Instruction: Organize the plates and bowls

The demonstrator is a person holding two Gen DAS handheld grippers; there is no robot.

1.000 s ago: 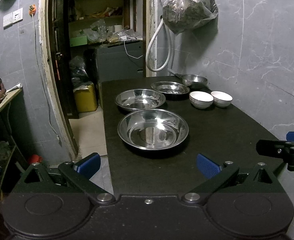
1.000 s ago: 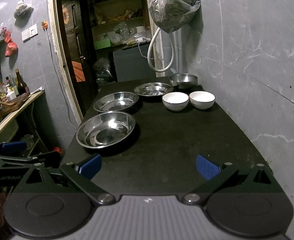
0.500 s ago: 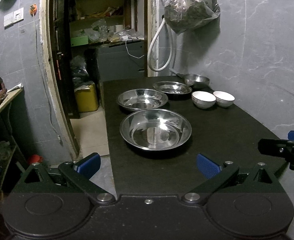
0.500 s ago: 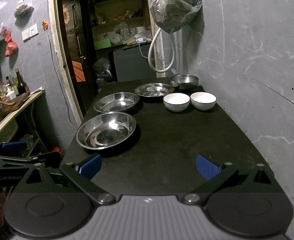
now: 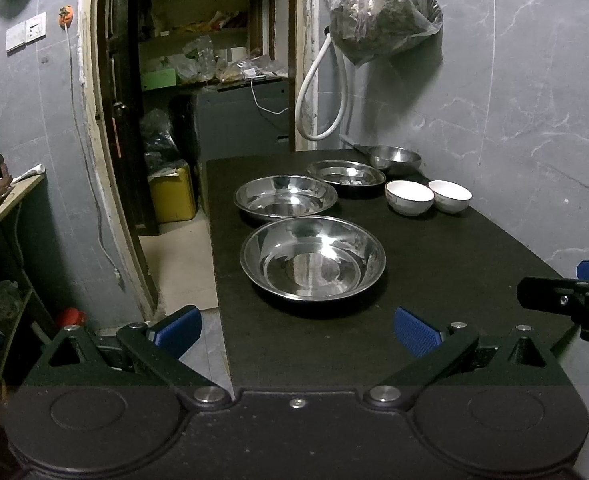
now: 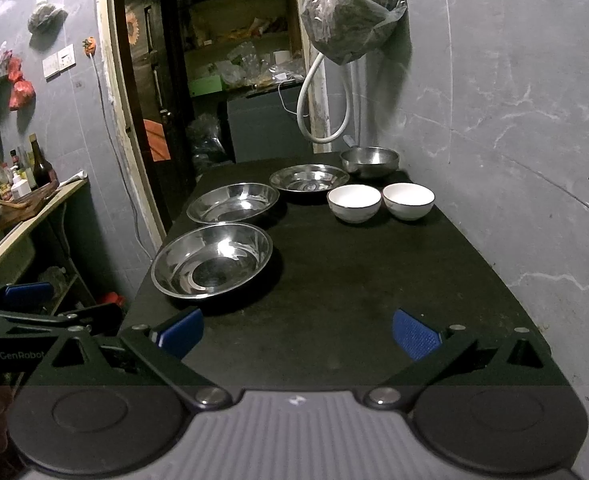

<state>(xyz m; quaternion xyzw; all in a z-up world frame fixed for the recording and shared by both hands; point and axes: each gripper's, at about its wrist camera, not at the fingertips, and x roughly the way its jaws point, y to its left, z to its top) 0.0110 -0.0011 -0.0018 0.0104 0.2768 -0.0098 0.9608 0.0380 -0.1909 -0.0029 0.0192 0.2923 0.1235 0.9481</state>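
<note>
Going from the left, the left tool point(image 5: 296, 330) hangs low over the near left corner of the dark surface point(image 5: 454, 248), its blue-padded jaws spread wide and holding nothing, lined up with the nearest steel plate point(image 5: 312, 258), which is likely the first thing it is meant to take since that plate lies closest and unobstructed. Behind it along the left edge sits a second steel plate point(image 5: 285, 198), just apart from the first, and farther back a third, smaller steel plate point(image 5: 345, 174); the three run in a receding line, each separate, so none has yet been stacked. At the far end, close to the wall, stands a deeper steel bowl point(image 6: 369, 160). To the right of the plates two white bowls point(image 6: 353, 202) sit side by side, nearly touching, well apart from the near edge. Farthest right, the right tool point(image 6: 296, 332) hovers over the bare near part of the surface, its jaws likewise wide apart and empty, pointed towards the white bowls, which seems a sensible split: plates for the left, bowls for the right. Nesting like with like appears to be all that remains.
</note>
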